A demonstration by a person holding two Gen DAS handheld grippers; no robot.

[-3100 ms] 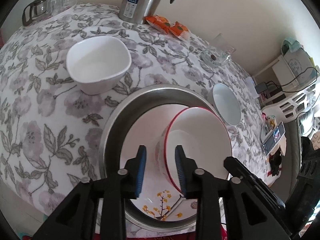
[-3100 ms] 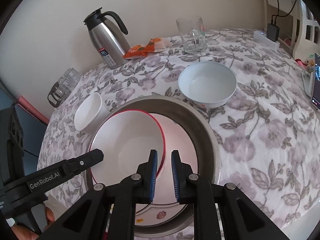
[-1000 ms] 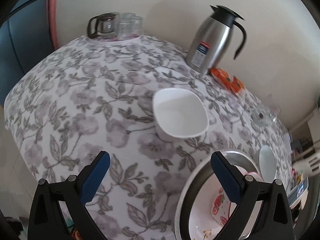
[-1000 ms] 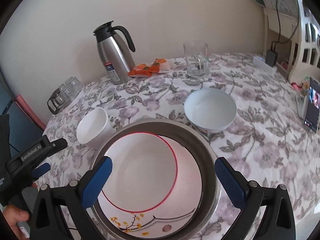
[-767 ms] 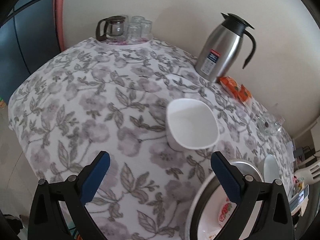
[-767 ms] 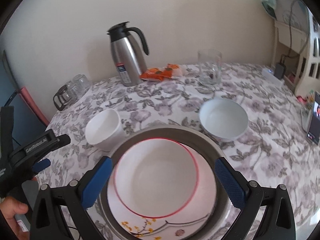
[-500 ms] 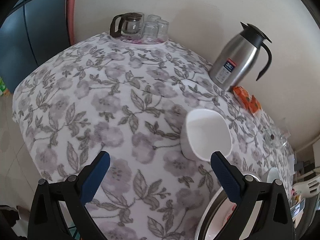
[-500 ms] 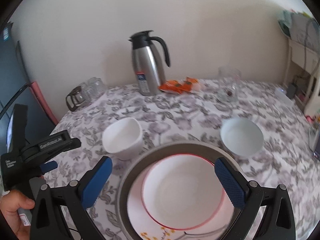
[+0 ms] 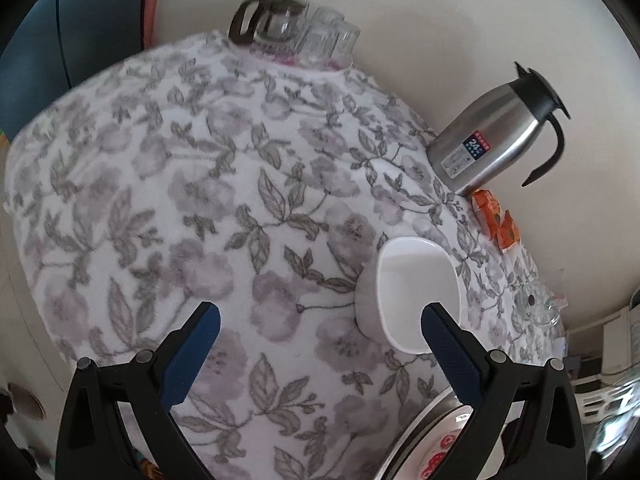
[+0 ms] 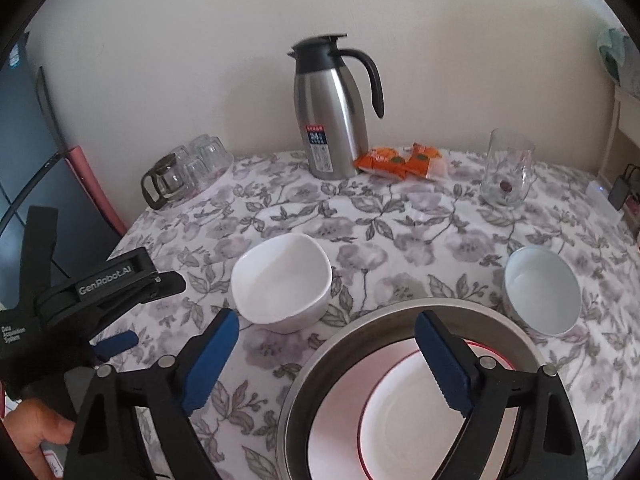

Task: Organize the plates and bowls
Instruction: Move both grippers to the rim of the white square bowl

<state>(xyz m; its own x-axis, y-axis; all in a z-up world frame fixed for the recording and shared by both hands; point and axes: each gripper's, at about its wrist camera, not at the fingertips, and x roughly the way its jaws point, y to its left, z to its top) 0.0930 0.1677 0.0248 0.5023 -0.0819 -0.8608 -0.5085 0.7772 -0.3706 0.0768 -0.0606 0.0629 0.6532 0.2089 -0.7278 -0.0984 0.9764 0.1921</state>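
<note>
Right gripper: jaws wide but closing, nothing between the blue pads, nothing held. It hangs over the table at lower centre of the right wrist view; its right finger overlaps the steel basin at lower right. Inside the basin sits a red-rimmed plate, white, only partly in frame.

Left gripper: jaws wide apart, empty, pads over bare floral tablecloth at lower centre of the left wrist view. Its right fingertip overlaps the near edge of the squarish white bowl in the picture; can't tell if it touches. In the right wrist view the same gripper shows at left edge, held by a hand at lower left.

Squarish white bowl: upright on the cloth, centre of the right wrist view, just beside the basin's upper-left rim, empty. Round white bowl: right of frame, just beside the basin's upper-right rim, upright, empty.

Farther out, upper centre: steel thermos jug with black lid and handle, against the wall. Orange snack packets just right of its base. Clear glass mug upper right. Glass pot and tumblers grouped at upper left near the table edge.
</note>
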